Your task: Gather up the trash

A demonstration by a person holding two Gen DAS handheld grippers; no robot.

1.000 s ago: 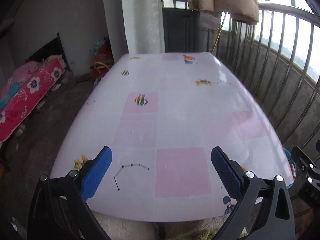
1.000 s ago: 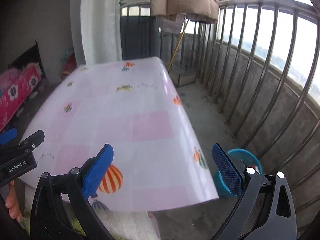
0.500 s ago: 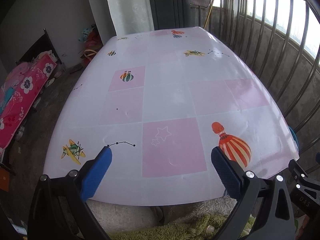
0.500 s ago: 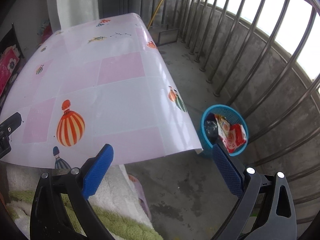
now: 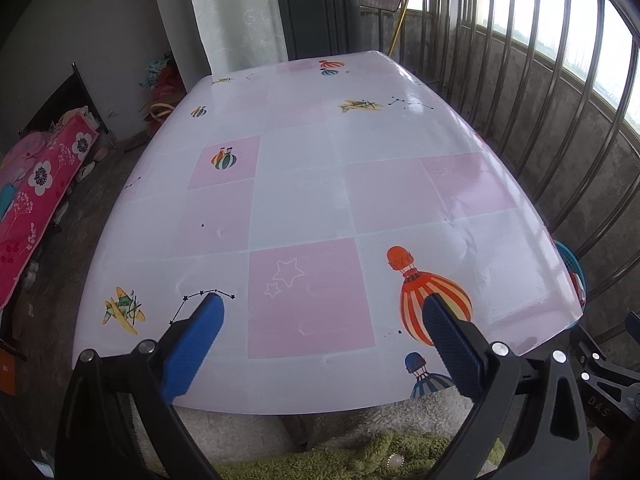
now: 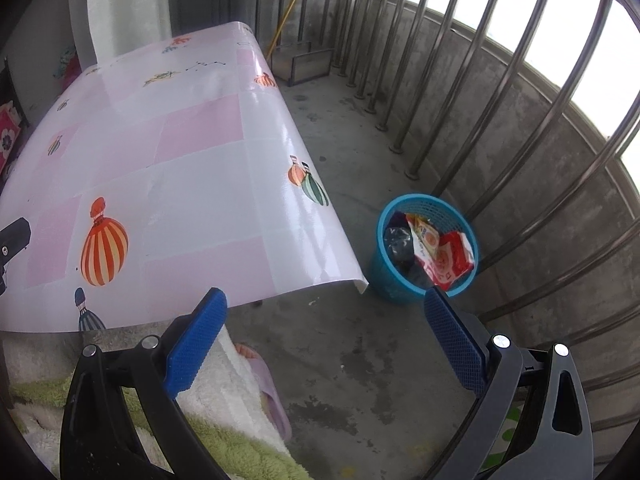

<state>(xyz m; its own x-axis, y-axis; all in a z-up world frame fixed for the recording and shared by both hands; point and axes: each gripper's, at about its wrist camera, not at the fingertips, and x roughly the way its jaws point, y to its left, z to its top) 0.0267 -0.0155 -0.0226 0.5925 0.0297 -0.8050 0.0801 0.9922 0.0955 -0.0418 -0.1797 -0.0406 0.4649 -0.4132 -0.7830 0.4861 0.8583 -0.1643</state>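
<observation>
A blue mesh trash basket (image 6: 384, 276) stands on the concrete floor beside the table's right edge. It holds a red-and-white wrapper (image 6: 450, 258), a yellow packet (image 6: 420, 236) and a dark bag (image 6: 398, 240). My right gripper (image 6: 326, 334) is open and empty, above the floor just left of the basket. My left gripper (image 5: 322, 338) is open and empty over the near edge of the table (image 5: 304, 184). The basket's rim (image 5: 570, 256) peeks past the table's right edge in the left wrist view.
The table has a glossy pink-and-white balloon-print cover (image 6: 192, 160). Metal railing bars (image 6: 520, 92) and a concrete wall run along the right. A green and white fluffy cloth (image 6: 224, 432) lies near the bottom. A pink floral mat (image 5: 36, 200) lies at the left.
Both grippers have tilted further down and stayed open. The right wrist view has swung right, bringing the blue basket and its trash closer to the middle of the view.
</observation>
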